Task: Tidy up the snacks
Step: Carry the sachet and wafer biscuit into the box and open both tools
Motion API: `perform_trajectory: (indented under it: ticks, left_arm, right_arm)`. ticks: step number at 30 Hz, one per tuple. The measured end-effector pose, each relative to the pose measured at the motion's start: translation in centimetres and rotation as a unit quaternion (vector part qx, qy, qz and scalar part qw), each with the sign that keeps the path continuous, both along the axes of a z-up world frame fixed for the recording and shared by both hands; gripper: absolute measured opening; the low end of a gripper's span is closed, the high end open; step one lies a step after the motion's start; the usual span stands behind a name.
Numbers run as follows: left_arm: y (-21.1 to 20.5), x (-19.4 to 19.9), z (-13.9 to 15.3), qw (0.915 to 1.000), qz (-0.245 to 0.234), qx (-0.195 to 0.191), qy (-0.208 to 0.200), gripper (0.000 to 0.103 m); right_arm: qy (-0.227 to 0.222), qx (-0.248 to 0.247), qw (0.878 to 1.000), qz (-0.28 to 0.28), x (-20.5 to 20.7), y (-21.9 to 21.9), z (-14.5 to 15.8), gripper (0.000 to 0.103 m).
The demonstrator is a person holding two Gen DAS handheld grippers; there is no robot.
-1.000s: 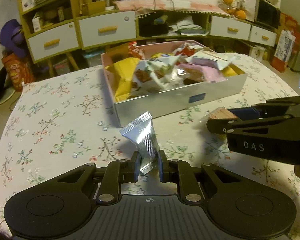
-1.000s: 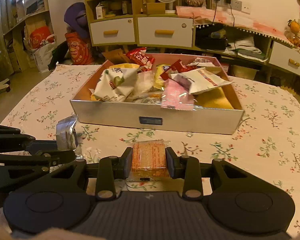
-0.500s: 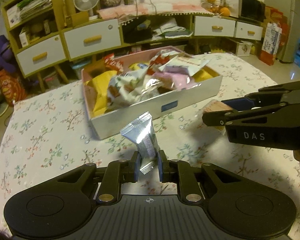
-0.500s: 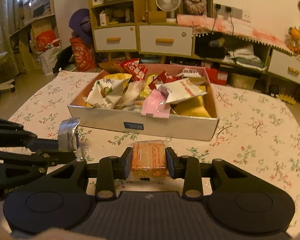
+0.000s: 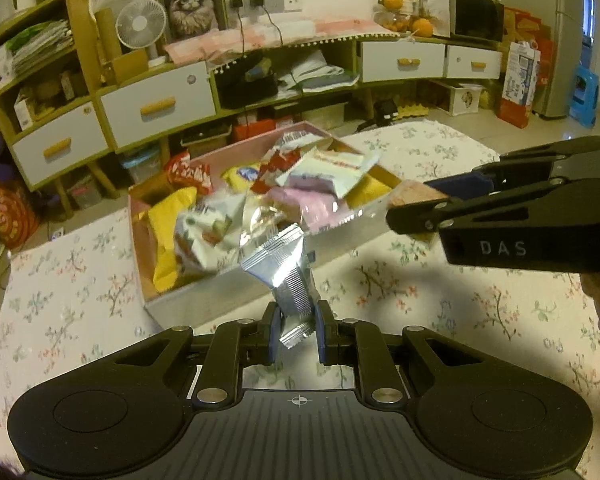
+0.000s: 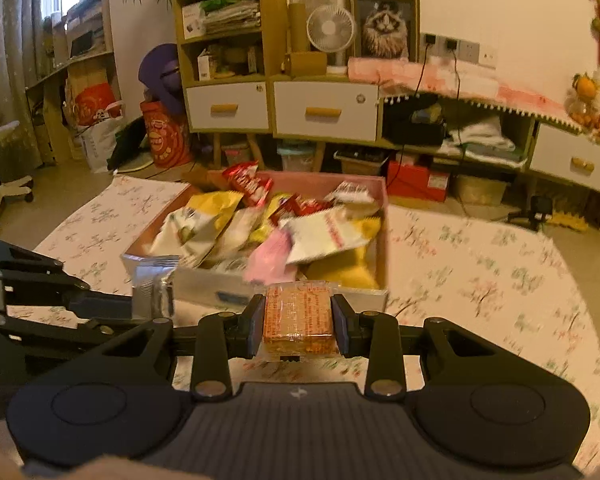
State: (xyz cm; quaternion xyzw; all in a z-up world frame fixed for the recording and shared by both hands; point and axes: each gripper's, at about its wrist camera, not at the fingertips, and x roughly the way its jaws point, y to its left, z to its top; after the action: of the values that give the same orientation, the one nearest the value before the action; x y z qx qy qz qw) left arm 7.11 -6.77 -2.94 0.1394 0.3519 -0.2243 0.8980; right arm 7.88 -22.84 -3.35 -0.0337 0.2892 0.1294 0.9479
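Your left tool (image 5: pixel 296 332) was clenched on the lower crimped end of a silver foil packet (image 5: pixel 286 270), which stood up from the pads, creased and shiny, its sealed top edge tilted toward the box. Your right tool (image 6: pixel 298 322) was clenched on an orange cracker pack (image 6: pixel 298 314), a flat square in clear wrap with red print, pressed between the two pads. In the left wrist view that right tool (image 5: pixel 416 208) reached in from the right side with the cracker pack (image 5: pixel 410 194) at its tip, close to the near right corner of the snack box (image 5: pixel 188 292). In the right wrist view the foil packet (image 6: pixel 154 284) sat at the left, just in front of the box's near left corner.

The snack box (image 6: pixel 204 286), pink inside with a pale outer wall, was heaped with loose bags: yellow ones, a white one with red lettering, a pink one, red wrappers at the far side. It rested on a counter (image 5: pixel 68 280) covered with a white cloth printed with small flower sprigs.

Behind the counter stood a long low cabinet (image 6: pixel 324 110) with white drawers and wooden handles, a small white fan (image 6: pixel 330 30) and a framed cat picture (image 6: pixel 384 24) on top, and oranges (image 5: pixel 422 26) farther along it. A microwave (image 5: pixel 476 18) sat near the oranges.
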Motion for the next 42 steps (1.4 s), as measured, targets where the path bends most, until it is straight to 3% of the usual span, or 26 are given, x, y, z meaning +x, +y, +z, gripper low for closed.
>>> perform_trajectory:
  ticks: [18,32,42]
  left_arm:
    - [-2.8,6.1,3.9,0.9984,-0.024,0.034,-0.039,0.015]
    - [-2.4,11.9,3.8,0.9978,-0.007,0.062,-0.022,0.016]
    - [-2.3,15.4,1.9,0.9966,0.006,0.082,0.001,0.016]
  right_arm:
    - [-0.020,0.004,1.000,0.009,5.5,-0.9,1.9,0.032]
    - [-0.006,0.029,1.000,0.009,10.4,-0.6,1.5,0.032]
    - [0.016,0.033,0.999,0.005,12.7,0.2,0.6,0.032]
